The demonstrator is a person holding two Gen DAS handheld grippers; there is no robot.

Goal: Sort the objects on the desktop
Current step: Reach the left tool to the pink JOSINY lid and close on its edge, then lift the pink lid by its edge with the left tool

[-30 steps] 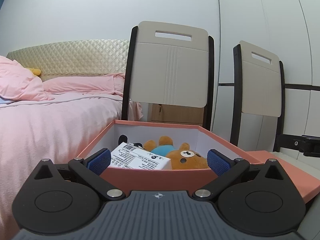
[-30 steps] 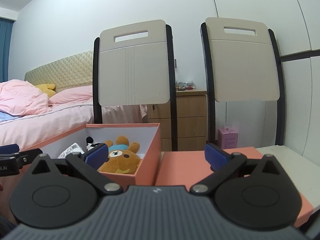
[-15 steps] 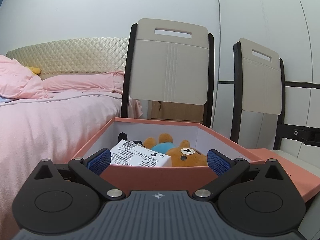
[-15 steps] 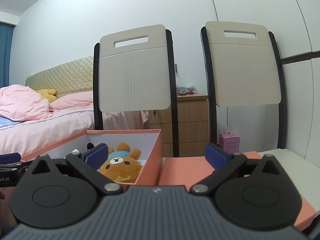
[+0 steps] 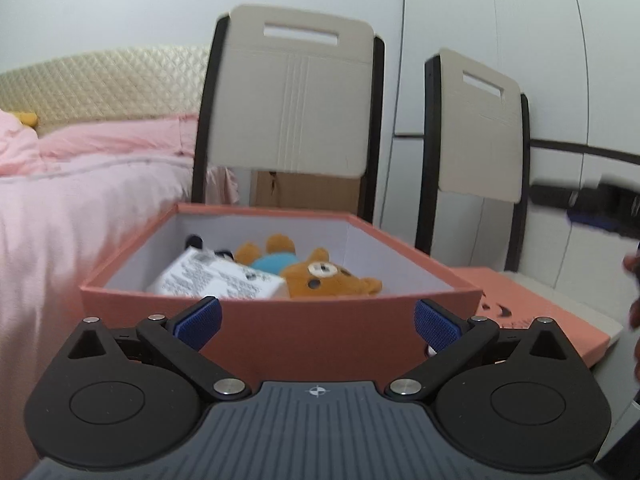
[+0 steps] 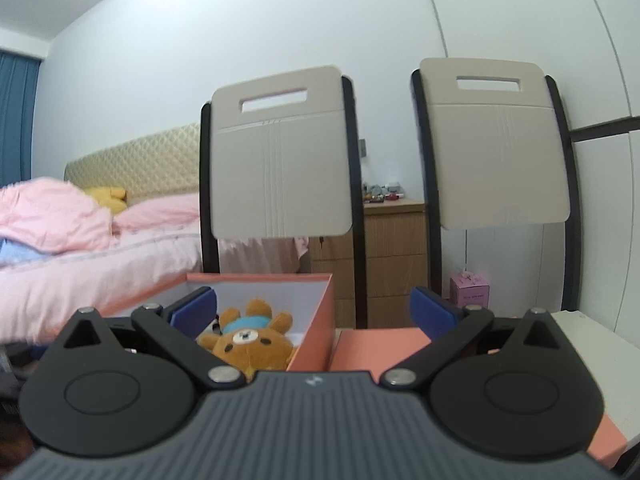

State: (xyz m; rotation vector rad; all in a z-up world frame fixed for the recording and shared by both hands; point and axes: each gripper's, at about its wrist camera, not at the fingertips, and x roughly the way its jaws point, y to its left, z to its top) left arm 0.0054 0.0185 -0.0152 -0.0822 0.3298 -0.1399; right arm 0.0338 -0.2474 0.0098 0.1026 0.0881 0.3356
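An open salmon-pink box [image 5: 280, 332] stands on the white desk. Inside lie a brown plush bear with a blue cap [image 5: 320, 272], a white printed carton [image 5: 218, 280] and a small black-and-white toy [image 5: 195, 241], mostly hidden. My left gripper [image 5: 318, 320] is open and empty, just in front of the box's near wall. My right gripper [image 6: 312, 312] is open and empty, over the box's right wall [image 6: 316, 328]; the bear [image 6: 248, 340] shows between its fingers. The box lid [image 6: 380, 348] lies flat to the right of the box.
Two beige folding chairs [image 6: 280, 160] [image 6: 496, 144] stand behind the desk. A bed with pink bedding [image 5: 80, 200] is on the left. A wooden dresser [image 6: 394, 256] and a small pink box [image 6: 470, 294] are behind. The other gripper [image 5: 592, 204] shows at the right edge.
Both grippers rose and drew back a little, so the box interior shows more from above. The left view is motion-blurred. Both jaws stayed open.
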